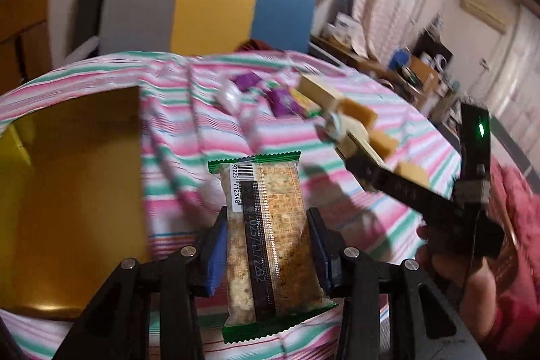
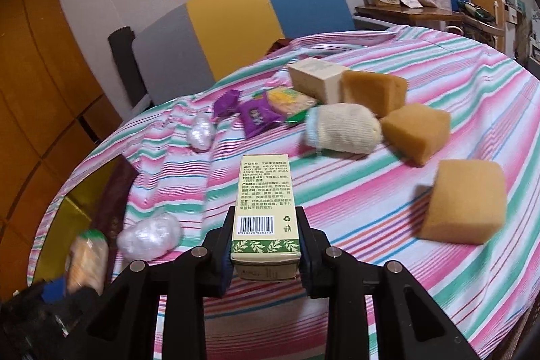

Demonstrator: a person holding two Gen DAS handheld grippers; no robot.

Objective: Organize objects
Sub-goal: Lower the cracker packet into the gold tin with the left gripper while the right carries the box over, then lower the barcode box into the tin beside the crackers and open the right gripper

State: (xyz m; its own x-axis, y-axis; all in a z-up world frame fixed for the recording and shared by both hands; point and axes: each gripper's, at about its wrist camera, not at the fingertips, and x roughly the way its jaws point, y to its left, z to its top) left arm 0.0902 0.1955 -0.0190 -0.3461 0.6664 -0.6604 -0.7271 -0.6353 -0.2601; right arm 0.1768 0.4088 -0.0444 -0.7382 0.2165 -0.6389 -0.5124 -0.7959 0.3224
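Note:
My left gripper [image 1: 266,215] is shut on a clear cracker packet [image 1: 280,177] with green ends, held lengthwise above the striped cloth. A gold box [image 1: 67,191] lies open just left of it. My right gripper [image 2: 266,215] is shut on a cream carton [image 2: 265,177] with green leaf print and a barcode. It hangs over the near middle of the table. In the right wrist view the left gripper and its packet [image 2: 87,262] show blurred at the lower left, over the gold box [image 2: 74,211].
On the striped tablecloth [image 2: 371,198] lie three tan sponges [image 2: 467,201], a rolled sock [image 2: 344,129], a second cream carton [image 2: 317,78], purple sweet packets [image 2: 256,117], another cracker packet [image 2: 290,100] and two white plastic wads [image 2: 150,237]. A grey, yellow and blue chair [image 2: 236,29] stands behind.

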